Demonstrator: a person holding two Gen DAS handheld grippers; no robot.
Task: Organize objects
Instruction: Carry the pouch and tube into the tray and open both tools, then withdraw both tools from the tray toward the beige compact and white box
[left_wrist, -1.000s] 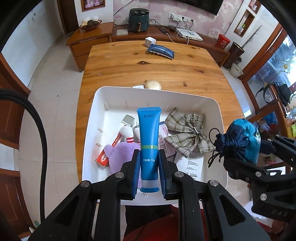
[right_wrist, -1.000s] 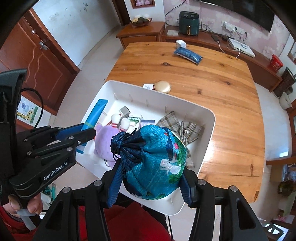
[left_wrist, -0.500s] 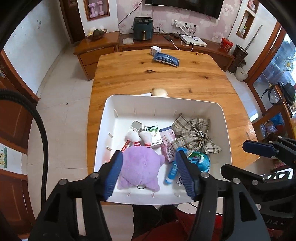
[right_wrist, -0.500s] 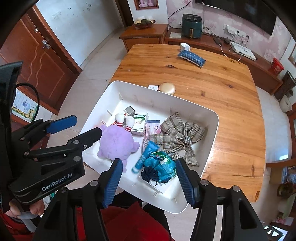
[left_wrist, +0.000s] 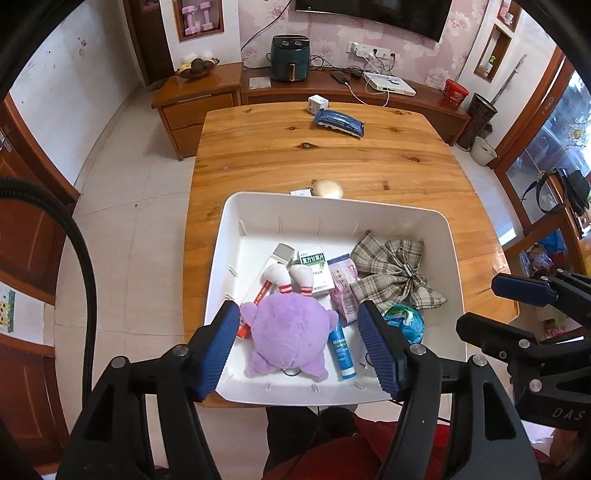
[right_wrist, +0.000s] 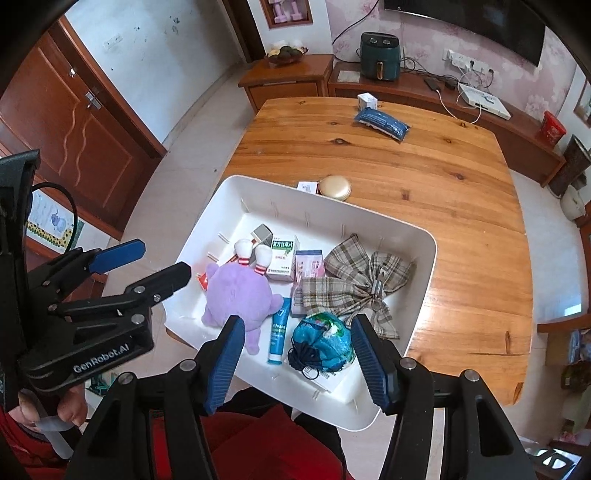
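Observation:
A white tray (left_wrist: 332, 210) (right_wrist: 391, 229) sits at the near end of the wooden table. In it lie a purple plush toy (left_wrist: 290, 332) (right_wrist: 238, 291), a blue tube (left_wrist: 341, 350) (right_wrist: 279, 334), a teal drawstring pouch (left_wrist: 404, 325) (right_wrist: 323, 341), a plaid bow (left_wrist: 391, 275) (right_wrist: 362, 277) and small boxes (left_wrist: 314, 267) (right_wrist: 284, 256). My left gripper (left_wrist: 299, 347) is open and empty above the tray's near edge. My right gripper (right_wrist: 297, 363) is open and empty, above the pouch and tube.
A round gold compact (left_wrist: 327, 188) (right_wrist: 334, 186) and a small card lie just behind the tray. A blue packet (left_wrist: 338, 122) (right_wrist: 382, 123) and a white cube (left_wrist: 317, 103) lie at the table's far end. A sideboard with an air fryer (left_wrist: 290, 57) stands beyond.
The left gripper let go of the blue tube and the right let go of the teal pouch; both now lie in the tray. Both grippers opened and pulled up and back.

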